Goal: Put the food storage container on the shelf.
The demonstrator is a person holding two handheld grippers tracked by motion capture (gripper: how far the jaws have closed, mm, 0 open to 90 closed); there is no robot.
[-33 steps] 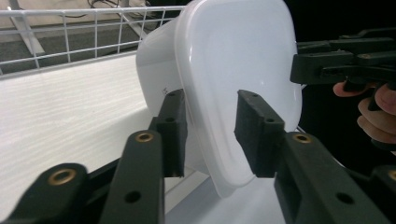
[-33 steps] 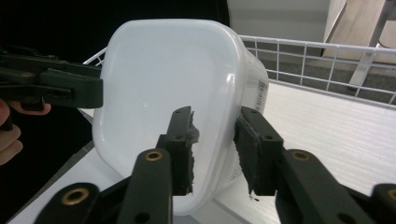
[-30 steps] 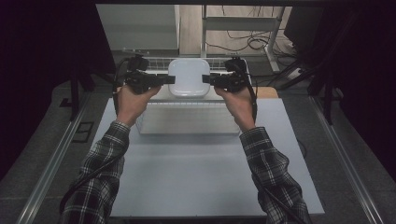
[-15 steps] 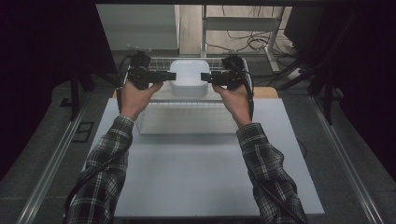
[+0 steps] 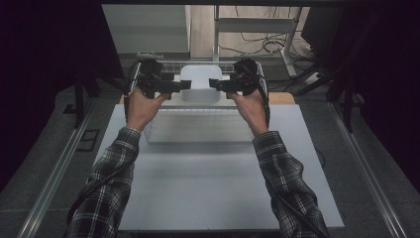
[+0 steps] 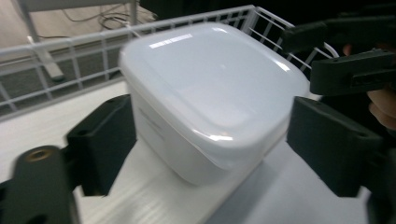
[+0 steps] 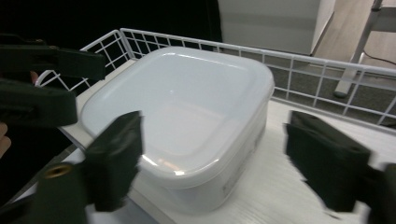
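Both forearms, entering from the bottom of the high view, wear dark plaid sleeves crossed by pale lines. The left gripper [image 5: 184, 85] and right gripper [image 5: 214, 83] are black, blocky, with dark cables; a brass-coloured screw hole [image 6: 39, 154] marks one jaw base.

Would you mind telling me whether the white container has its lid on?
Lid on: the container shows a smooth closed top with a rim overhanging its walls in both gripper views. Contents cannot be told.

A box with a lid [image 5: 200, 83] sits in a wire basket [image 5: 198, 130] at the far side of the tabletop [image 5: 208, 188]. The left gripper [image 5: 184, 85] is at its left, the right gripper [image 5: 214, 84] at its right.
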